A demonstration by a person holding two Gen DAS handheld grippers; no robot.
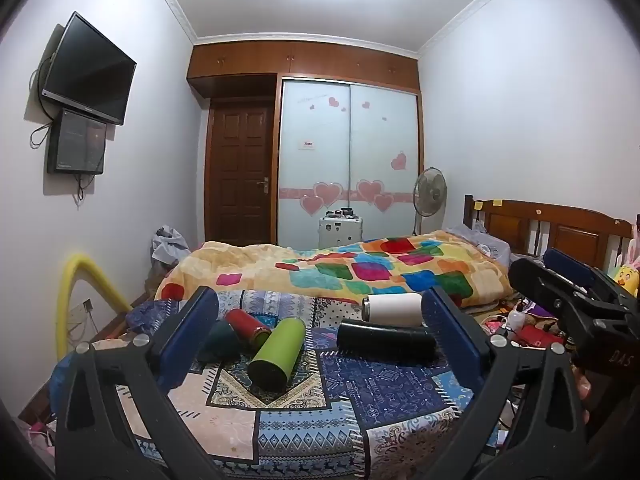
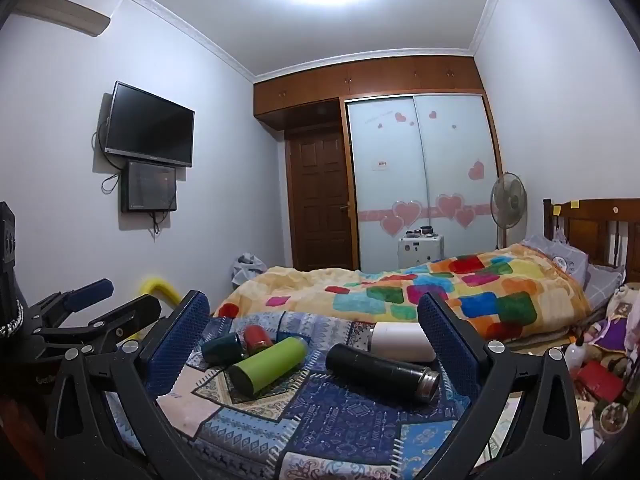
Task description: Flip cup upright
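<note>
Several cups lie on their sides on a patterned blue cloth (image 1: 380,384): a green one (image 1: 276,354), a red one (image 1: 247,325), a dark teal one (image 1: 218,342), a black one (image 1: 386,340) and a white one (image 1: 394,309). In the right wrist view the green cup (image 2: 268,364), red cup (image 2: 256,338), teal cup (image 2: 222,347), black cup (image 2: 380,368) and white cup (image 2: 400,340) show too. My left gripper (image 1: 320,316) is open and empty, above and short of the cups. My right gripper (image 2: 314,318) is open and empty, likewise short of them.
A bed with a colourful blanket (image 1: 360,268) lies behind the cloth. The right gripper's body (image 1: 580,308) shows at the right of the left wrist view; the left gripper's body (image 2: 80,320) shows at the left of the right wrist view. Clutter (image 2: 600,376) lies at the right.
</note>
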